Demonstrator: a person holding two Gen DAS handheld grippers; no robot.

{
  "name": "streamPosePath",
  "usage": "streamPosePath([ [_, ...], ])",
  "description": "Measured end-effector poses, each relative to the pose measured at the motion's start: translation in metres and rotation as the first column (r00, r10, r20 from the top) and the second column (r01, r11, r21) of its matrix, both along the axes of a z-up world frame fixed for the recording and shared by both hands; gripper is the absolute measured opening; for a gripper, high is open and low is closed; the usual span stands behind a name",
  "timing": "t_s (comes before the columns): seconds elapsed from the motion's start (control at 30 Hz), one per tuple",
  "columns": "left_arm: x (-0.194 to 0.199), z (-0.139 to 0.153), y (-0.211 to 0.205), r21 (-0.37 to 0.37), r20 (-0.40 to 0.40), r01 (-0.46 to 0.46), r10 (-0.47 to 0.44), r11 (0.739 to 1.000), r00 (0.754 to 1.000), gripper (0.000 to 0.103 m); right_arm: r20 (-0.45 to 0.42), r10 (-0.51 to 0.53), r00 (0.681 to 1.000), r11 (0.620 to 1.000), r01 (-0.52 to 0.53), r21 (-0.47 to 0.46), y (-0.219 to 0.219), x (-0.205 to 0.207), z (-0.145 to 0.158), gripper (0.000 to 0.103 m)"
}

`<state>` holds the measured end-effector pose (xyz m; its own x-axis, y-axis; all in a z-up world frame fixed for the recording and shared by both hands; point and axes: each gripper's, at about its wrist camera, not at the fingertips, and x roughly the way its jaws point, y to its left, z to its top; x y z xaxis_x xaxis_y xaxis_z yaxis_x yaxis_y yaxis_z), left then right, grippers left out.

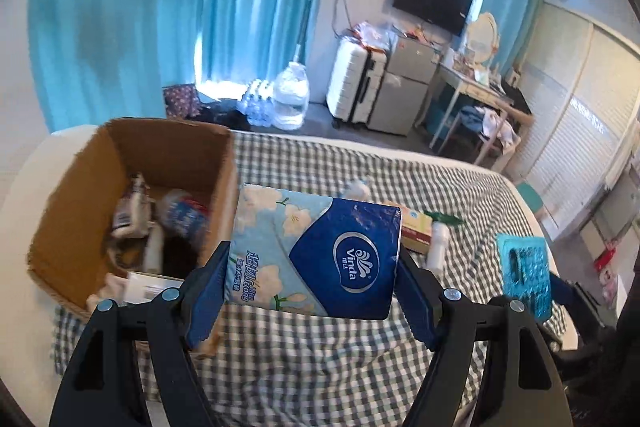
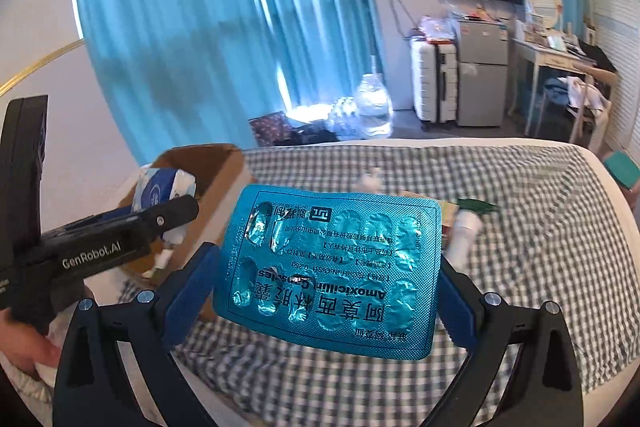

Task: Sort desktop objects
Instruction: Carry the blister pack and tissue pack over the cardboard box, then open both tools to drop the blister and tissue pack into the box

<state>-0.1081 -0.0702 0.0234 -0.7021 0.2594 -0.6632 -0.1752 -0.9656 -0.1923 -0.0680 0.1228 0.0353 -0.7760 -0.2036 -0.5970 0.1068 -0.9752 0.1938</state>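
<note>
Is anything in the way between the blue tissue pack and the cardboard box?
Nothing visible blocks it. The left gripper holds the blue flowered tissue pack just beside the open brown cardboard box. The box's top is open; a few small items lie inside, with room left.

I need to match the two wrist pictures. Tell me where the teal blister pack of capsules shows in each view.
Left wrist view: the blister pack is at the right edge, seen side-on, above the checked cloth.
Right wrist view: it fills the centre, clamped between the right gripper's blue pads.
Shared landmark: the cardboard box, left of the pack.
</note>
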Motion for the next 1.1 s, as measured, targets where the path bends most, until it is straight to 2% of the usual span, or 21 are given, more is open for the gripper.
streamPosePath([
  [0.1,0.002,0.002,-0.024,0.007,-0.012,-0.041,0.041,0.999,0.999,0.078,0.005,0.045,0.999,0.999,-0.045,0.001,-0.023,-0.006,0.0,0.098],
  [0.23,-0.004,-0.003,-0.062,-0.025,-0.009,-0.116,0.115,0.993,0.993,0.078,0.013,0.114,0.993,0.994,-0.114,-0.001,-0.055,-0.019,-0.003,0.098],
  [0.37,-0.019,-0.02,-0.112,-0.008,0.033,-0.195,0.196,0.981,0.98,0.078,0.023,0.182,0.983,0.983,-0.181,-0.011,-0.086,-0.04,-0.007,0.098],
  [0.63,-0.052,-0.06,-0.17,-0.034,0.104,-0.266,0.269,0.963,0.958,0.078,0.048,0.279,0.959,0.959,-0.275,-0.069,-0.152,-0.104,-0.017,0.098],
  [0.9,-0.079,-0.101,-0.183,-0.063,0.172,-0.243,0.251,0.968,0.953,0.078,0.095,0.299,0.949,0.948,-0.284,-0.144,-0.192,-0.165,-0.036,0.099],
  [1.1,-0.086,-0.113,-0.174,-0.069,0.204,-0.232,0.242,0.97,0.949,0.079,0.122,0.285,0.951,0.949,-0.261,-0.179,-0.2,-0.18,-0.04,0.099],
])
